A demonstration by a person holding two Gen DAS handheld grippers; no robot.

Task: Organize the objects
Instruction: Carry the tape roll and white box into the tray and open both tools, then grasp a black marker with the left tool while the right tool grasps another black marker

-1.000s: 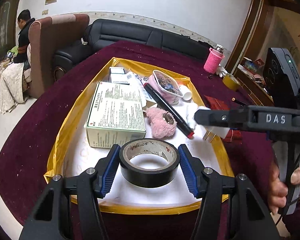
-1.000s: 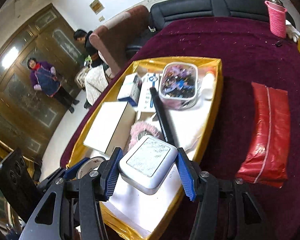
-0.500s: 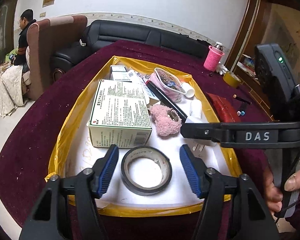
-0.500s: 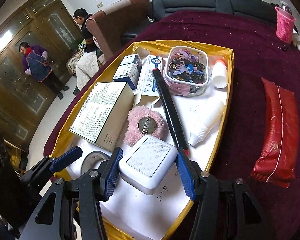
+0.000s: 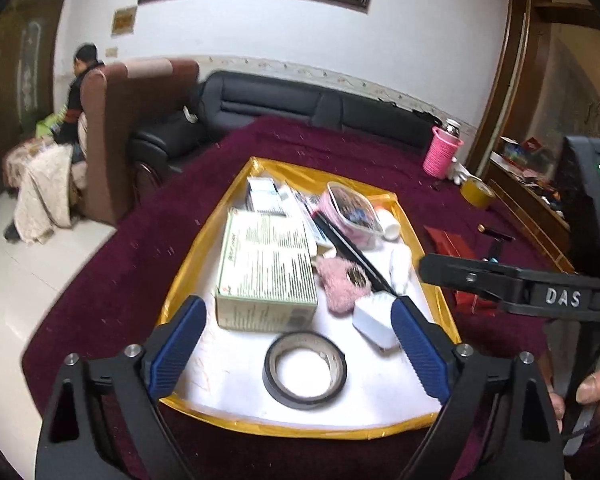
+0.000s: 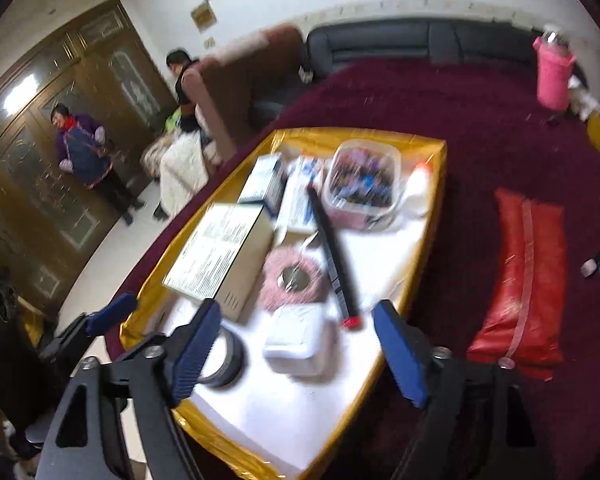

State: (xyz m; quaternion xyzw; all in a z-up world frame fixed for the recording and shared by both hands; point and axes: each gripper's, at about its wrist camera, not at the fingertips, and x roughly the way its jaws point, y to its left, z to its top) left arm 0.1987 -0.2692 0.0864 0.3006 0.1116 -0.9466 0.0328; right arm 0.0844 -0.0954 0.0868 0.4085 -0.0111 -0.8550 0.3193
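A black tape roll (image 5: 304, 369) lies flat beside a white square box (image 5: 374, 321), both on the gold-rimmed tray (image 5: 204, 256).

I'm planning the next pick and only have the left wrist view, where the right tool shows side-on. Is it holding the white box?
Observer: No. The right tool is open and empty; the white box lies on the tray, between its fingers.
Operator: I can't see the near end of the marker. Where is it?
Observer: The black marker ends in a red tip just beside the box's far right corner.
Operator: The tool blocks what is right of the tray. Is anything there?
Observer: A red pouch lies on the maroon cloth, apart from the tray's rim.
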